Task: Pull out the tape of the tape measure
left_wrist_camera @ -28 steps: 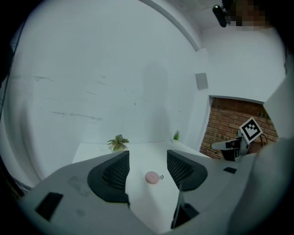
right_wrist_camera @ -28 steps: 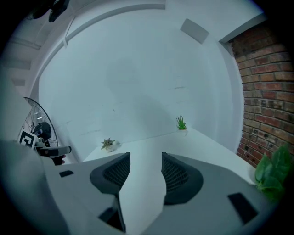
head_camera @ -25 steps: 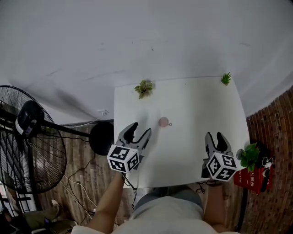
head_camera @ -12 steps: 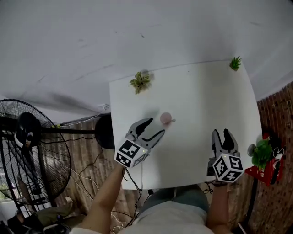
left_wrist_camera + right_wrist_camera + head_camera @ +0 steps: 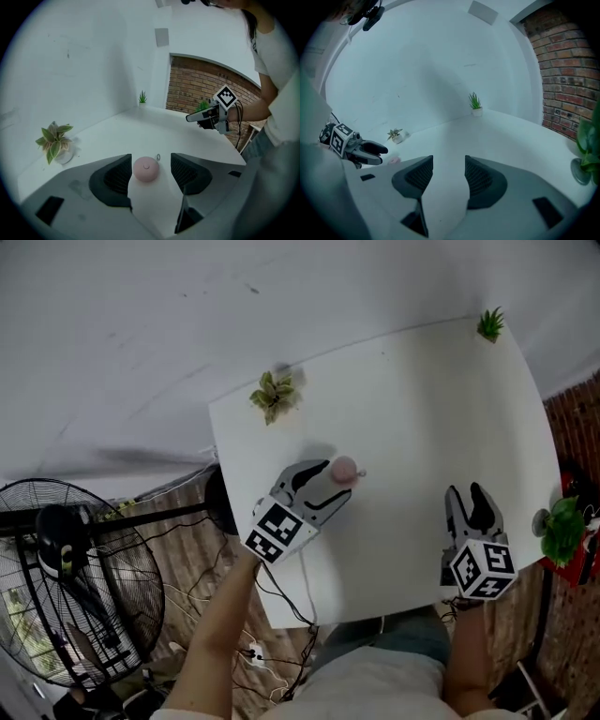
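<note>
The tape measure [image 5: 146, 169] is a small round pink case with a centre button and a small metal ring [image 5: 158, 157] at its edge. It lies on the white table [image 5: 422, 399], toward the left side.

The left gripper [image 5: 330, 482] is spread wide with the case between its jaws. The case sits close to one jaw and clear of the other.

The right gripper [image 5: 448, 164] is also spread and holds nothing. It hovers over the table's near right part, well apart from the case.
</note>
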A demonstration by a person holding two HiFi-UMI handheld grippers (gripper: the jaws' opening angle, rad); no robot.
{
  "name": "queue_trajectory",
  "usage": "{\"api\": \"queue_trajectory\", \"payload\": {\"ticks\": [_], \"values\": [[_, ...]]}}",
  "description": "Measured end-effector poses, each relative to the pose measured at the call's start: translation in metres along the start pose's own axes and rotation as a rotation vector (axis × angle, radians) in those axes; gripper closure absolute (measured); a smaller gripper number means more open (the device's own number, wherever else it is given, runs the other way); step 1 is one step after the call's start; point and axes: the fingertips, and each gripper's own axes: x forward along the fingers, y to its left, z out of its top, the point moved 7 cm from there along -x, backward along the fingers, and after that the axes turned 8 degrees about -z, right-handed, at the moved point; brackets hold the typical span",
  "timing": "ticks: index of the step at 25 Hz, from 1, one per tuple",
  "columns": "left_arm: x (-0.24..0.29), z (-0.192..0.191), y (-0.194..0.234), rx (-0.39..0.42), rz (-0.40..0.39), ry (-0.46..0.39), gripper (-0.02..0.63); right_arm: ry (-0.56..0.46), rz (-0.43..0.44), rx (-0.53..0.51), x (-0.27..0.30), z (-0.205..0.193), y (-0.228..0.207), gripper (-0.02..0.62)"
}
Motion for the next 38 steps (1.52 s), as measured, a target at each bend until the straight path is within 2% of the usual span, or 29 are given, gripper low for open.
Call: {"api": "queue_trajectory", "payload": {"ticks": [7,12,27,38], "values": [[0.021,0.000,0.008,0.106,-0.054,0.114,0.365,0.017,-0.004,0.013,0.007,-0.005,-0.002,0.382],[0.028,-0.007,0.012,0.114,-0.073,0.175,0.365,0.019,-0.007,0.011,0.013,-0.004,-0.004,0.382],[0.038,-0.013,0.016,0.098,-0.096,0.242,0.365,0.024,0.001,0.013,0.019,0.000,-0.007,0.382],[0.039,-0.014,0.016,0.093,-0.095,0.232,0.365,0.016,0.008,0.019,0.021,0.002,-0.010,0.383]]}}
